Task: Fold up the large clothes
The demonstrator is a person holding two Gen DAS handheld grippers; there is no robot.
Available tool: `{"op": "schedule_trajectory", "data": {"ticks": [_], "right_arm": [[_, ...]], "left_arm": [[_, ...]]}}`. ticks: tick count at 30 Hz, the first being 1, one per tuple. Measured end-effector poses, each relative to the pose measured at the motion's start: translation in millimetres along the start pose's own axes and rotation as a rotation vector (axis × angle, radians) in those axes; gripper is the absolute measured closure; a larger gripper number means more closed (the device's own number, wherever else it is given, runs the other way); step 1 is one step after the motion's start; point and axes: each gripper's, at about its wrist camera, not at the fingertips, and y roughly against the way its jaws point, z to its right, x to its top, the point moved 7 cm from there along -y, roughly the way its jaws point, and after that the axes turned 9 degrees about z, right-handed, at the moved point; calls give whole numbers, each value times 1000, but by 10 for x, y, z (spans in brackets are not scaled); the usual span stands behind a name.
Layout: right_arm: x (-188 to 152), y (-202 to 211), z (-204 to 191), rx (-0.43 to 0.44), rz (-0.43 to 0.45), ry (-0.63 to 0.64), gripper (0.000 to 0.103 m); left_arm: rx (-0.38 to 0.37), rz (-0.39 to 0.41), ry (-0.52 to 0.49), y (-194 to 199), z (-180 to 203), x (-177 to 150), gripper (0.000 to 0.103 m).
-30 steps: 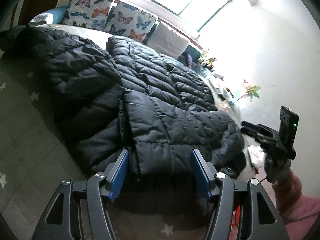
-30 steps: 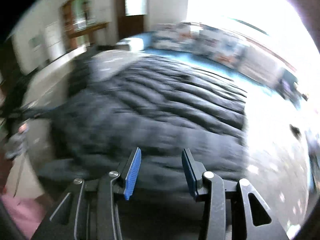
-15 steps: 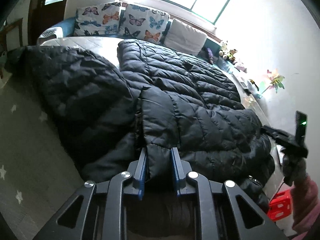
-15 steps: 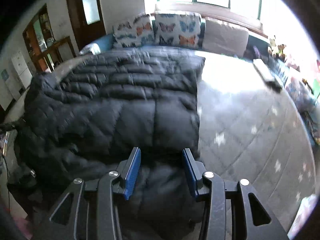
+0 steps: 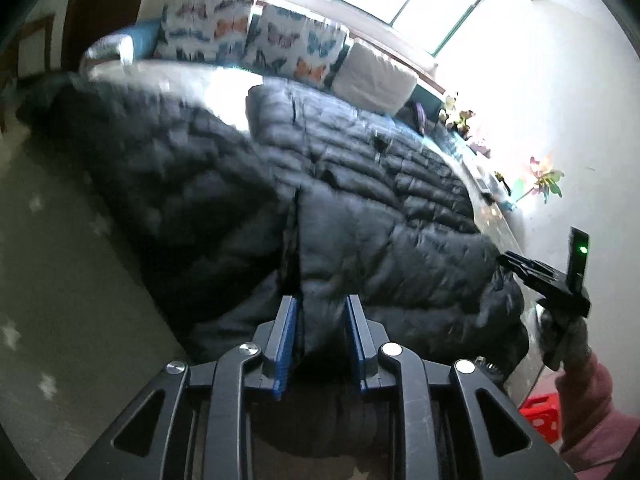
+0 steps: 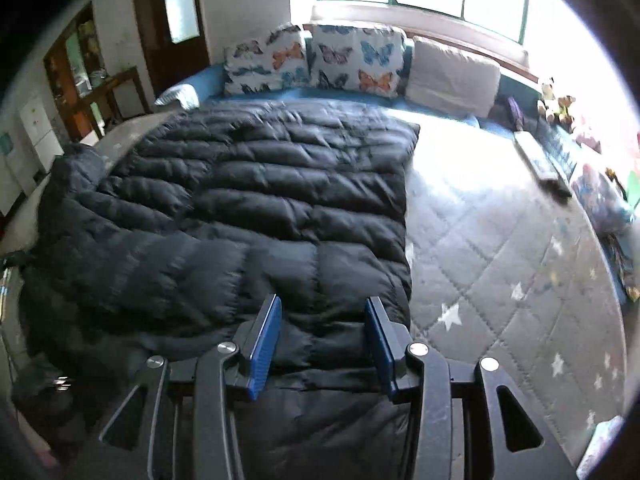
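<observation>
A large black quilted puffer coat (image 5: pixel 360 216) lies spread on a grey star-patterned bed cover (image 5: pixel 60 280). My left gripper (image 5: pixel 320 320) is shut on the coat's near edge, a fold of padding pinched between its blue pads. In the right wrist view the coat (image 6: pixel 248 208) fills the left half of the bed. My right gripper (image 6: pixel 322 332) is open over the coat's near edge, with fabric between its spread fingers. The right gripper also shows in the left wrist view (image 5: pixel 548 280), held at the coat's right side.
Butterfly-print pillows (image 6: pixel 316 60) and a white pillow (image 6: pixel 452 76) line the head of the bed under a bright window. Bare star-patterned cover (image 6: pixel 500 260) lies right of the coat. Toys and a remote (image 6: pixel 540 164) sit along the right edge. A red stool (image 5: pixel 540 412) stands below.
My left gripper closed from wide open onto the coat's near edge and lifted it slightly. My right gripper swung over the coat's near right part and opened wider.
</observation>
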Motion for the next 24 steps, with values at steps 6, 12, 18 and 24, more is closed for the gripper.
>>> {"op": "schedule_trajectory", "data": {"ticks": [6, 12, 18, 24], "right_arm": [[-39, -7, -306, 89, -11, 10, 55], [-205, -234, -327, 91, -71, -14, 53], [-210, -211, -325, 90, -91, -7, 52], [-217, -250, -344, 85, -92, -18, 47]], "left_arm": [[-98, 41, -49, -97, 365, 197, 75], [-41, -130, -37, -804, 203, -33, 76], [-118, -15, 34, -446, 28, 291, 75], [-15, 96, 190, -338, -719, 820, 68]]}}
